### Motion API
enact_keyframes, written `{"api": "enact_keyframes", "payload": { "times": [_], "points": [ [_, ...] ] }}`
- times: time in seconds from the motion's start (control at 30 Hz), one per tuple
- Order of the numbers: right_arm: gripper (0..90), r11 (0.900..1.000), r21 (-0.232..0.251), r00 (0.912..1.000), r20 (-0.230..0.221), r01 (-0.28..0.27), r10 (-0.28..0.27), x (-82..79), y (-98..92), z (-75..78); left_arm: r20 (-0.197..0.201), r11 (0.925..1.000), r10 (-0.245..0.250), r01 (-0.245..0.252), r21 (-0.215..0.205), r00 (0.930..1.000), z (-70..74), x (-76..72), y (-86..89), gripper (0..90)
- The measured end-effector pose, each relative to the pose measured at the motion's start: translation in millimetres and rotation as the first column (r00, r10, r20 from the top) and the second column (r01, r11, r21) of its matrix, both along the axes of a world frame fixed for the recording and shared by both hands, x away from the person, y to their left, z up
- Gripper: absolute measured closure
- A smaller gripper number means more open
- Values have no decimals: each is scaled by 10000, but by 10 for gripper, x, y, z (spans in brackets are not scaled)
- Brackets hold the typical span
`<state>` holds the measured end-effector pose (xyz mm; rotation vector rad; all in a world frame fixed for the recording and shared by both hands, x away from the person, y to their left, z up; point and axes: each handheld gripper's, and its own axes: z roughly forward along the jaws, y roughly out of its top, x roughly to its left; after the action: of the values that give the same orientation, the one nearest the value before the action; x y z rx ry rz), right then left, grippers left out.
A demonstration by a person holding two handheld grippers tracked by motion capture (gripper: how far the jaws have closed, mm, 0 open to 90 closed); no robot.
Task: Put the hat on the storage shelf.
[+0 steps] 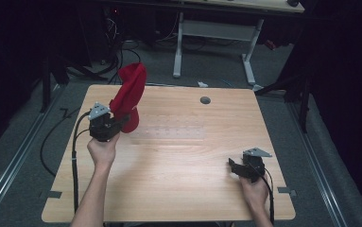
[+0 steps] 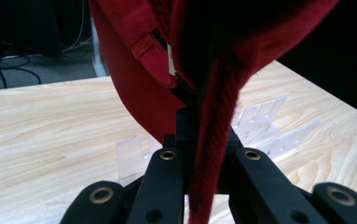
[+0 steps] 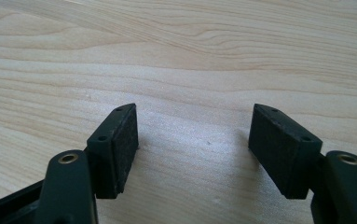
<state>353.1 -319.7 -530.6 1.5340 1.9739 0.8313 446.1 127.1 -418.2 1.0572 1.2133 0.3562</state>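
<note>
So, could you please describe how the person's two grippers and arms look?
Both grippers, left and right, are black, each topped by a grey three-cornered plate and trailing a black cable. The right gripper's jaws end in flat, black, rectangular pads. The forearms are bare, no sleeves.

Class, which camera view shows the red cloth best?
The high view: the whole red cloth stands up from the left gripper. The left gripper view shows close folds between shut jaws. The right gripper view shows bare table.
</note>
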Motion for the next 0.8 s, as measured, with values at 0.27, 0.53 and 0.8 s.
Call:
{"api": "enact_keyframes", "payload": {
  "times": [0.27, 0.53, 0.8],
  "points": [
    [332, 10000, 8, 10000, -9, 2, -2, -1, 1, 0, 76, 9999, 84, -84, 69, 9999, -56, 62, -9, 855],
    [332, 10000, 8, 10000, -6, -9, 9, 0, 1, 0, 220, 9998, 72, -76, 199, 9997, -110, 100, -54, 855],
    [332, 10000, 6, 10000, -10, -3, 3, -1, 1, 0, 217, 9984, 142, -154, 540, 9997, -185, 130, -94, 855]
  ]
}}
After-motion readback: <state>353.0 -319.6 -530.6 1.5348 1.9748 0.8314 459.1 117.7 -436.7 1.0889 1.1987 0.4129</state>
